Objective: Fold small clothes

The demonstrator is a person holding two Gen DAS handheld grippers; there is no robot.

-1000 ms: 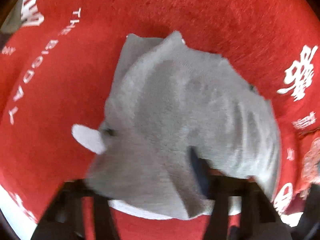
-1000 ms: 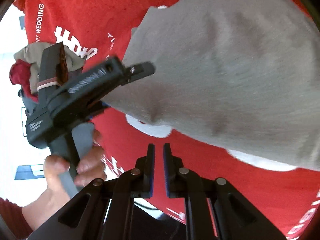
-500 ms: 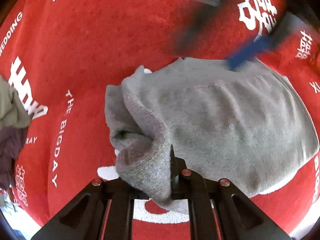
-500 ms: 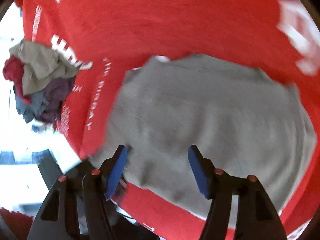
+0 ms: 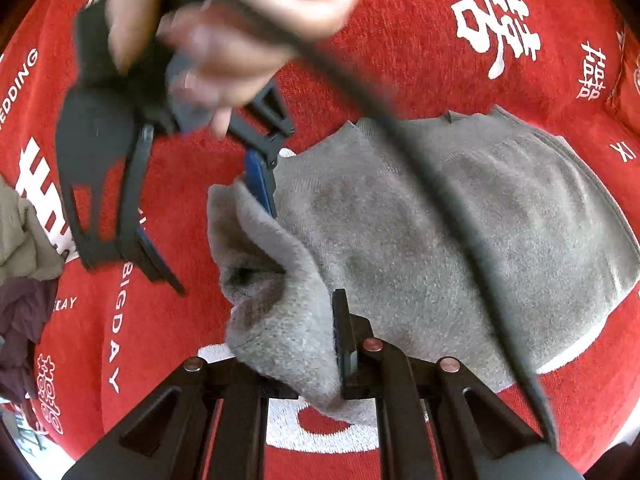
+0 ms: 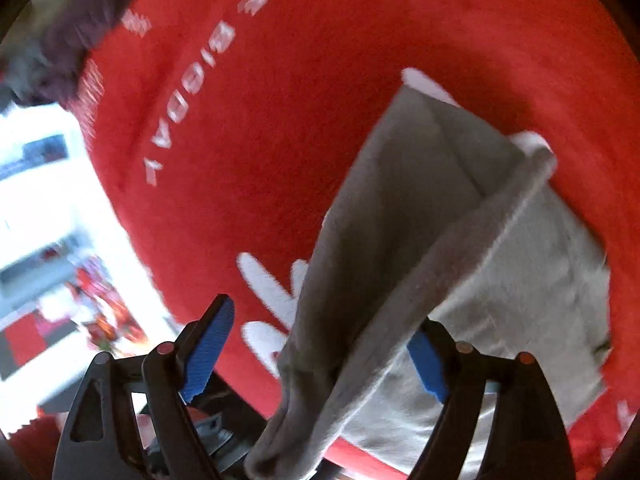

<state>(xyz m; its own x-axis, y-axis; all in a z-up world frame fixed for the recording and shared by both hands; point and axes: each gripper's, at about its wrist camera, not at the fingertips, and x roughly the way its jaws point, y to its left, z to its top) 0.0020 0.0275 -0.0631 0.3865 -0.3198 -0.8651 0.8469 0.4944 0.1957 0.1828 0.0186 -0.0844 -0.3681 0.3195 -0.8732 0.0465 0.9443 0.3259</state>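
Observation:
A grey knitted garment [image 5: 460, 240] lies on the red printed cloth [image 5: 380, 60]. My left gripper [image 5: 304, 344] is shut on a bunched corner of the garment near its left edge and holds it raised. My right gripper [image 6: 316, 344] is open, its blue pads either side of a lifted fold of the grey garment [image 6: 420, 264]. In the left wrist view the right gripper [image 5: 208, 216] comes in from the upper left, held by a hand [image 5: 224, 36], one blue pad against the garment's left edge.
A pile of other clothes, beige and dark purple, lies at the cloth's left edge [image 5: 24, 264] and shows blurred in the right wrist view [image 6: 68, 32]. A black cable [image 5: 460, 208] crosses over the garment. The cloth's edge and a bright floor lie to the left [image 6: 44, 208].
My right gripper opened and moved from the garment's far side to its left edge, around the lifted fold. My left gripper stays shut on the same corner.

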